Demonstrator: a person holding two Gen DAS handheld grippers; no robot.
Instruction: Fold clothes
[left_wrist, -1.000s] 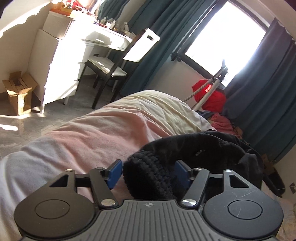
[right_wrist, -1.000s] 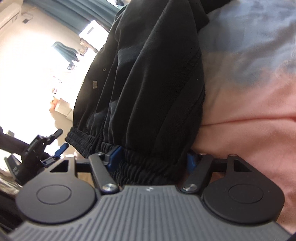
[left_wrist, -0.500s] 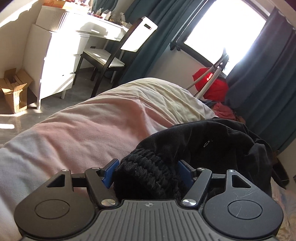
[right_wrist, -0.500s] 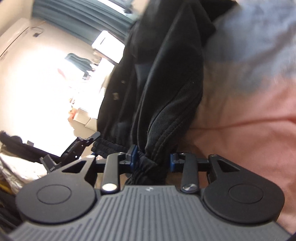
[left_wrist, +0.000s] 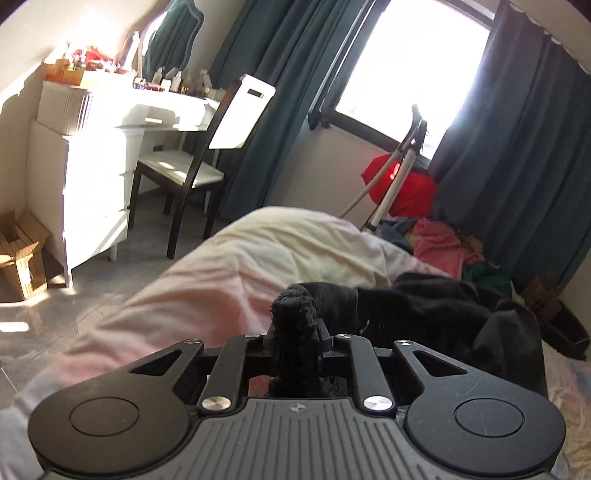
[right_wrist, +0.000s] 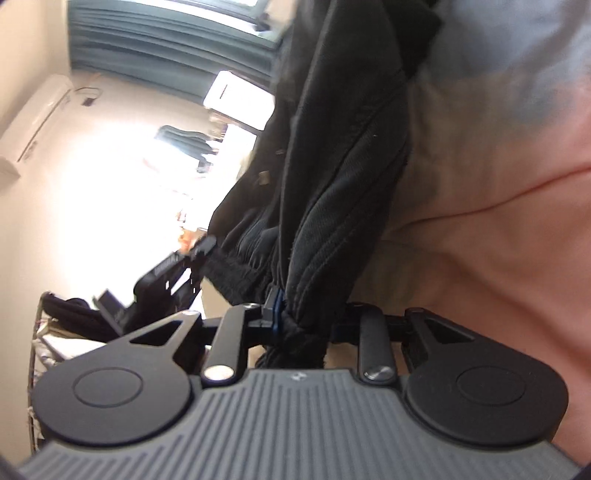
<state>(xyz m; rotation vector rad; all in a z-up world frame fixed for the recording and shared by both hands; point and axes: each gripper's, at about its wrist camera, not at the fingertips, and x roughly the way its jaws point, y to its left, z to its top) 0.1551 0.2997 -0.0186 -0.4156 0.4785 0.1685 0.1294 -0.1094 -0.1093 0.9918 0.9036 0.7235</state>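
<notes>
A black garment with a ribbed elastic hem (left_wrist: 424, 306) lies crumpled on the pink and cream bedspread (left_wrist: 207, 295). My left gripper (left_wrist: 297, 341) is shut on a bunched piece of that ribbed hem, which sticks up between its fingers. In the right wrist view the same black garment (right_wrist: 332, 177) hangs stretched and lifted off the bedspread (right_wrist: 498, 229). My right gripper (right_wrist: 303, 325) is shut on a gathered fold of its hem. The left gripper (right_wrist: 173, 269) shows beyond, at the other end of the hem.
A white dresser (left_wrist: 77, 177) and a dark chair (left_wrist: 199, 162) stand left of the bed. A red bag (left_wrist: 402, 184), a metal stand (left_wrist: 395, 173) and a heap of coloured clothes (left_wrist: 443, 243) lie under the window. A cardboard box (left_wrist: 18, 254) sits on the grey floor.
Both grippers went from open around the hem to shut on it. The garment has been lifted and pulled taut, and both cameras tilted upward.
</notes>
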